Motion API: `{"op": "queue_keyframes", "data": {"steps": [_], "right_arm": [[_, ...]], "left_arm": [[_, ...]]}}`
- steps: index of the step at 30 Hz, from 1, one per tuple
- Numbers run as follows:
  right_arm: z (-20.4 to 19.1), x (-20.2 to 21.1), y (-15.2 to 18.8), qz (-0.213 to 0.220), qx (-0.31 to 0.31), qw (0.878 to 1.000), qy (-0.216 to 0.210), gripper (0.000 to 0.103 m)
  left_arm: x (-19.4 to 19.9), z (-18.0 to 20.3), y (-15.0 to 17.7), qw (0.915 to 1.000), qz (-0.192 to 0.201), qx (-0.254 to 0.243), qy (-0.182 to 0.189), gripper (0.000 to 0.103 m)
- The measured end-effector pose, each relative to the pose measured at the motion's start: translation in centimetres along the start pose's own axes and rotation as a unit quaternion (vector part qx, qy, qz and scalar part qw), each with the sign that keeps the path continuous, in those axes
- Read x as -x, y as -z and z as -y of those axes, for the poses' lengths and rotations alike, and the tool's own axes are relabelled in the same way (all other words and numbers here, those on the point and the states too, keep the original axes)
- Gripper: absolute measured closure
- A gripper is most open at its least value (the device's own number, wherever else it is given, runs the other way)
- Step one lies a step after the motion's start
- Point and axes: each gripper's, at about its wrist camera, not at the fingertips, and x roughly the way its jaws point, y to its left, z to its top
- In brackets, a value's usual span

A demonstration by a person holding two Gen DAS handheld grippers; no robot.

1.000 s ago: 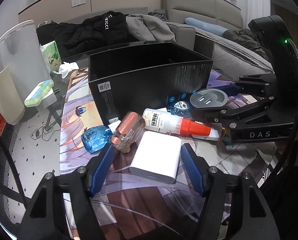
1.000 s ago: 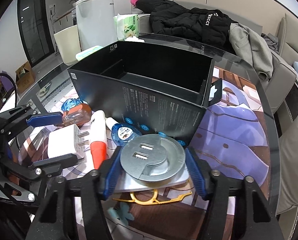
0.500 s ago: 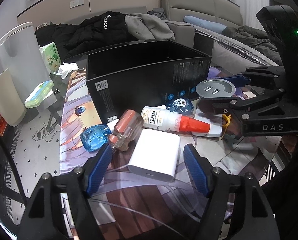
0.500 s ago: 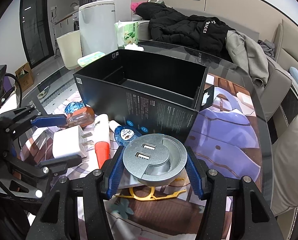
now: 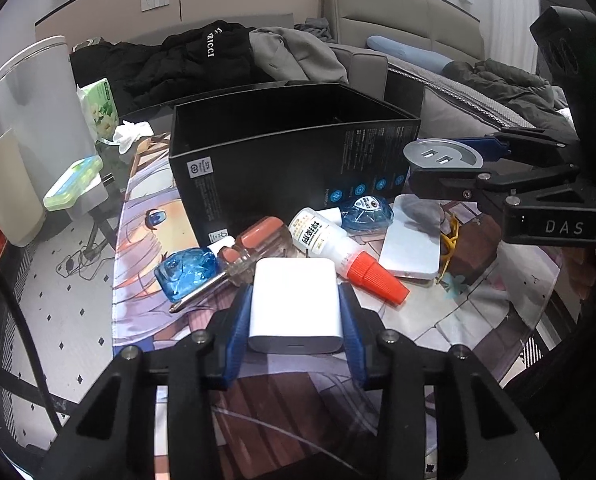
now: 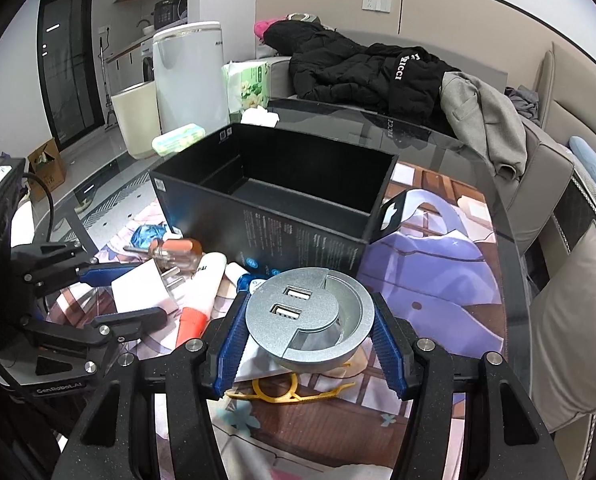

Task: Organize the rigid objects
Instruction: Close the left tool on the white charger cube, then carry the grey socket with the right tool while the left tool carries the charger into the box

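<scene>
My left gripper (image 5: 296, 322) has just closed on the white charger (image 5: 296, 304) lying on the mat, my right gripper (image 6: 309, 334) clamps the round USB socket (image 6: 307, 314) (held above the clutter), and either could snag the black box (image 6: 282, 196) rim.

Both wrist views look steeply down from close above the table's near edge toward the black box (image 5: 294, 160) at its middle. Each shows the other gripper; they share the box.
</scene>
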Motion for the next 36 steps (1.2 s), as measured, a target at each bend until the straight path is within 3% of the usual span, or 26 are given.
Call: {"op": "queue_keyframes", "data": {"steps": [24,36], "right_arm": [[0.3,5.1,-1.0,0.104,-0.027,0.994,-0.014,0.045],[0.6,6.8,-2.2,0.145,-0.04,0.988,-0.022,0.045]], "left_arm": [[5.1,0.6,-3.8,0.9951,0.094,0.015,-0.029,0.063],[5.3,0.2,-6.4,0.9915,0.122,0.007,-0.046,0.063]]}}
